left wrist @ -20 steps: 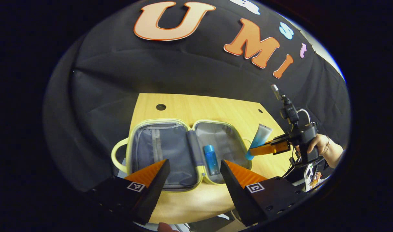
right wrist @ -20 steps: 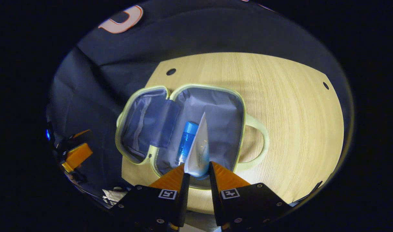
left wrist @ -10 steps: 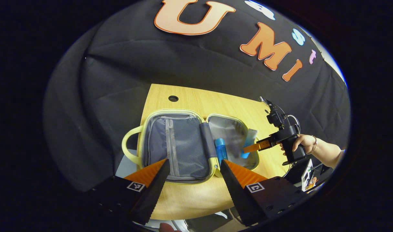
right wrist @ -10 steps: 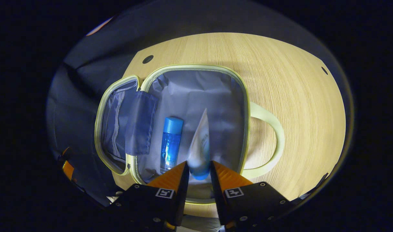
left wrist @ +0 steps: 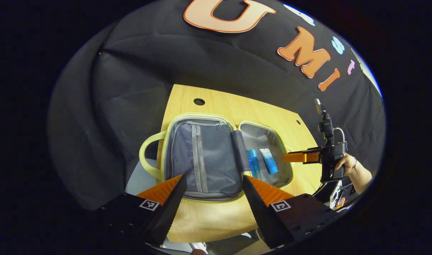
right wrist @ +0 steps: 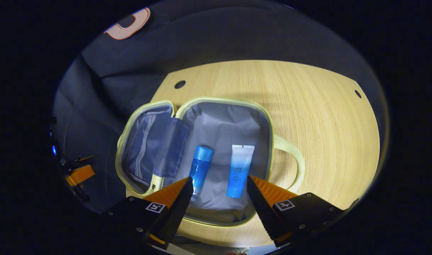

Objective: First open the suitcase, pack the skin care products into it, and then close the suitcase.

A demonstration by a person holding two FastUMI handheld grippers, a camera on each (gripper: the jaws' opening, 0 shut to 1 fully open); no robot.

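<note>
On the tabletop (right wrist: 318, 117) the suitcase (right wrist: 223, 127) lies open flat, with the bottle (right wrist: 200, 169) and the tube (right wrist: 240, 169) side by side in its right half. Packing looks done; closing is left. Both the right claw (right wrist: 218, 193) and left claw (left wrist: 213, 191) hang open and empty, nothing blocking the lid (left wrist: 201, 156)

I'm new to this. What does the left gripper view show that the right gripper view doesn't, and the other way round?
Left gripper view: a hand holding the right tongs, open, beside the suitcase, plus the pocket-side handle. Right gripper view: the other handle, on the half with the products. Shared: the open suitcase on the table, with the bottle and tube lying side by side, apart.
</note>
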